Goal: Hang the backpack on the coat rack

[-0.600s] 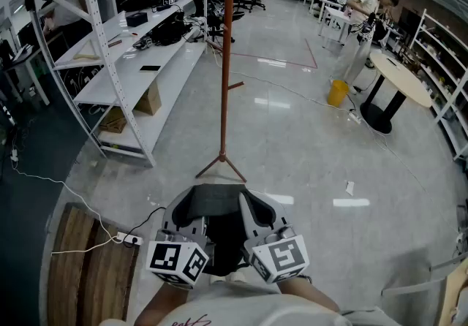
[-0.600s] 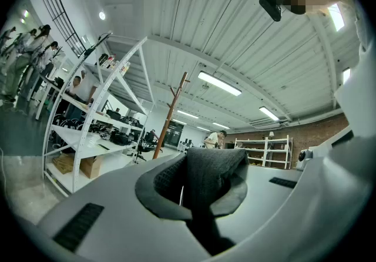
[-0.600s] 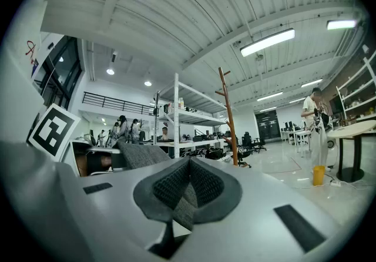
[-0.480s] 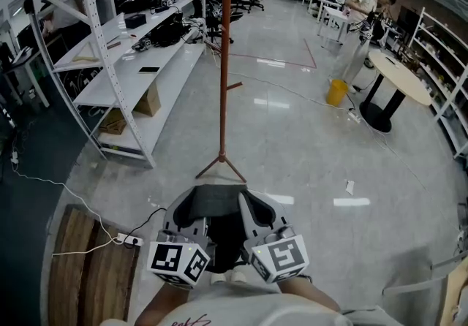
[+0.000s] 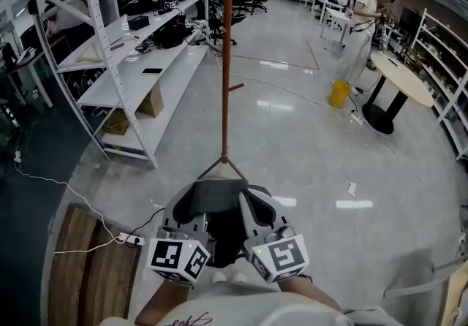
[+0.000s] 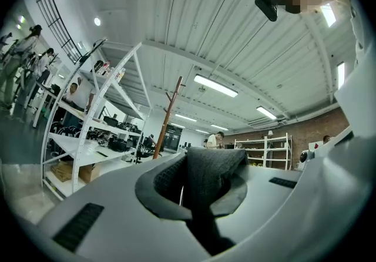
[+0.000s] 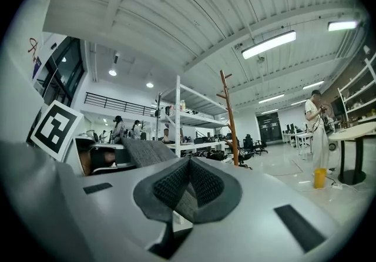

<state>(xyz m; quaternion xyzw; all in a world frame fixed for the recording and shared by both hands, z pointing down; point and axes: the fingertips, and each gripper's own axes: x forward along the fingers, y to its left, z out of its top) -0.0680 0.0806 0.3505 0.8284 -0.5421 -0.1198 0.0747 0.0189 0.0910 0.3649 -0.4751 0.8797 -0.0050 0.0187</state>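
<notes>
Little is changed since earlier: the backpack (image 5: 223, 240) is kept low between the left gripper (image 5: 184, 209) and right gripper (image 5: 257, 213), well short of the coat rack (image 5: 227, 61). Only in the gripper views are both pairs of jaws seen clamped on its dark strap (image 6: 205, 170).

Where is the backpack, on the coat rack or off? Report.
Off: left gripper and right gripper hold the backpack, apart from the coat rack.

Bright ceiling tubes (image 6: 214, 86) glare on floor (image 5: 314, 156); fisheye edges seem soft.
</notes>
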